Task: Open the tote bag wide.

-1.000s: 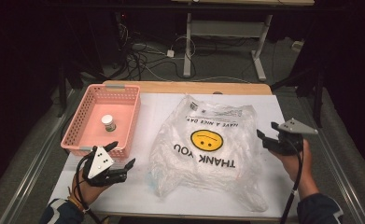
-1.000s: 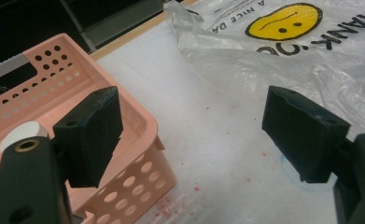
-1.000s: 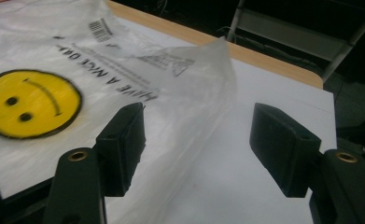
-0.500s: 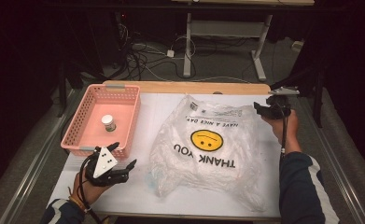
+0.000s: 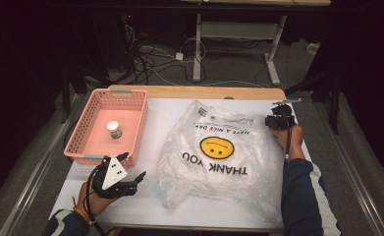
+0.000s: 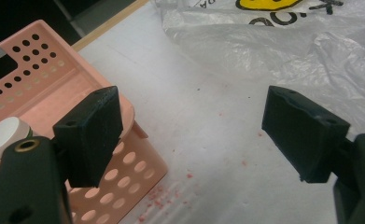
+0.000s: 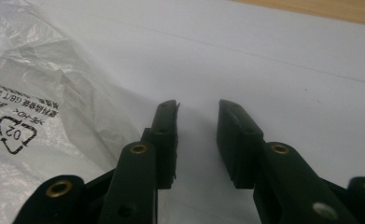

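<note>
Plastic bag on white table — two hand-held grippers, one pink basket.

The plastic bag [image 5: 218, 157], printed with a smiley face, lay flat mid-table. The right gripper [image 5: 278, 119] sat at the bag's far right corner, low over the table; its jaws had just been closing and stood narrowly apart with nothing between them, the bag's edge just beside the left one. The left gripper [image 5: 130, 172] hovered near the table's front edge, jaws released wide — beside the pink basket [image 5: 89, 150], which held a white-capped bottle [image 5: 114, 129].
</note>
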Tool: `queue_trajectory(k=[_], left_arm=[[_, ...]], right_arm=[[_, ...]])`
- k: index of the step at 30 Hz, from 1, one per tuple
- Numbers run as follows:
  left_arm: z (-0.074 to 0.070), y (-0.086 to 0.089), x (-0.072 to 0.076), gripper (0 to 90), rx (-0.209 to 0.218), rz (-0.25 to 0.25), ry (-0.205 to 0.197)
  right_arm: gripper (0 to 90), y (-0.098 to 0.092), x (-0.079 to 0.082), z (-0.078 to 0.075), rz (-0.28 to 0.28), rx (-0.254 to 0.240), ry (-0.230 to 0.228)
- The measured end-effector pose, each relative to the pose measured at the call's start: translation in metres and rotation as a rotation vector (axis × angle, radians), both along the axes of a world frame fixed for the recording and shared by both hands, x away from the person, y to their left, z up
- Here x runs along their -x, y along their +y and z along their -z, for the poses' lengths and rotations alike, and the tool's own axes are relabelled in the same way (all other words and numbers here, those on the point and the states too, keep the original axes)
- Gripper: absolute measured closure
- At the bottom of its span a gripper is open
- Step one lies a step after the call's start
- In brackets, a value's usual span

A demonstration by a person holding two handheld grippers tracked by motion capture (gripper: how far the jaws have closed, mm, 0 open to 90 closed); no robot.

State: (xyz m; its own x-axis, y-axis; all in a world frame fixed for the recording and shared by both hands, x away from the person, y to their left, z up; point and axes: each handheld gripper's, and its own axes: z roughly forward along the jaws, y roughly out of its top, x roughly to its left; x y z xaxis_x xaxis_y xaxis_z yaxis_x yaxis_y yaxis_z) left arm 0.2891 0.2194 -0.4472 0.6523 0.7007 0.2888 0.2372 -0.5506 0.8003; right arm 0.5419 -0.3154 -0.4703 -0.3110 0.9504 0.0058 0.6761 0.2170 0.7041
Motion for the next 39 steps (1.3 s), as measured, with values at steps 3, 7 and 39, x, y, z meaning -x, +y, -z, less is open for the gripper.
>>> queue_trajectory(k=[3, 7, 39], left_arm=[[0.001, -0.002, 0.0, 19.8, -0.015, 0.007, 0.001], [0.001, -0.001, 0.001, 19.9, -0.014, 0.008, -0.001], [-0.003, -0.003, -0.002, 19.8, -0.04, 0.007, -0.029]], right_arm=[[90.0, -0.001, 0.003, 0.0, -0.01, -0.013, 0.011], [90.0, -0.002, 0.008, -0.004, 0.001, -0.036, 0.009], [90.0, 0.025, 0.023, -0.036, -0.064, 0.057, -0.156]])
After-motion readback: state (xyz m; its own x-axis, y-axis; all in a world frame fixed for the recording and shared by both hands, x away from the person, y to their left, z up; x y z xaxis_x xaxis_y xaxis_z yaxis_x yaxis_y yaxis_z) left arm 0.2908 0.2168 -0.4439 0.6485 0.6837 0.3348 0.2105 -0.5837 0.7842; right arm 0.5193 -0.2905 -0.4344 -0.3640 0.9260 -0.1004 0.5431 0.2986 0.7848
